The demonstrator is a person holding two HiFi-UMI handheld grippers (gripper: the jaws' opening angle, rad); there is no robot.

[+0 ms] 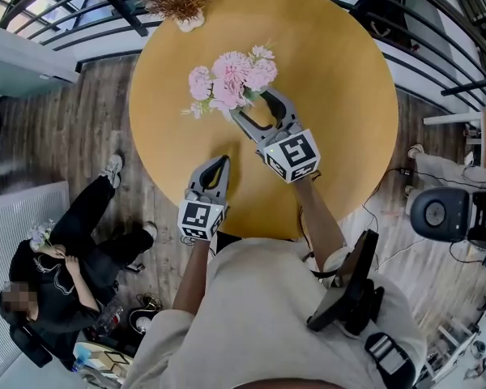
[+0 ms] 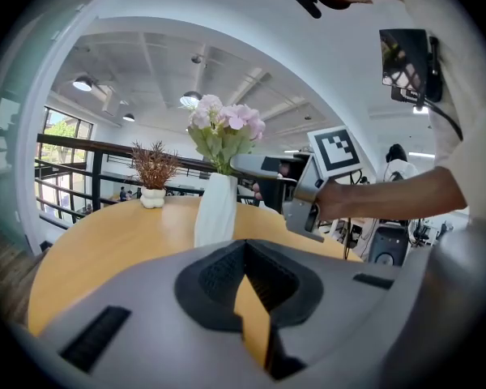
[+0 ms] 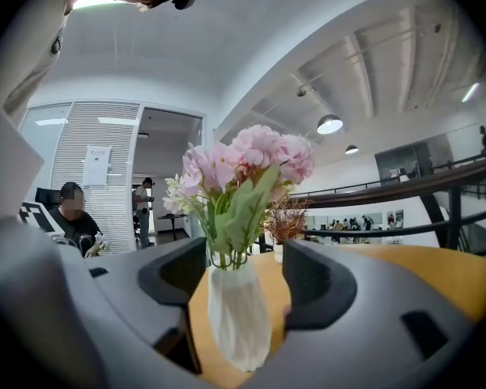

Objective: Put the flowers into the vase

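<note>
The vase (image 3: 239, 314) is white, with a faceted body that narrows to the neck. It stands upright on the round yellow bench (image 1: 340, 79), between the spread jaws of the right tool (image 3: 243, 286), with a gap to the pad on either side. The flowers (image 3: 243, 164) are a bunch of pale pink blooms with a few small cream ones and green leaves. Their stems sit in the vase's neck, and the heads rise above that tool's jaws. Vase and flowers stand ahead of the left tool (image 2: 247, 274), apart from its tips.
</note>
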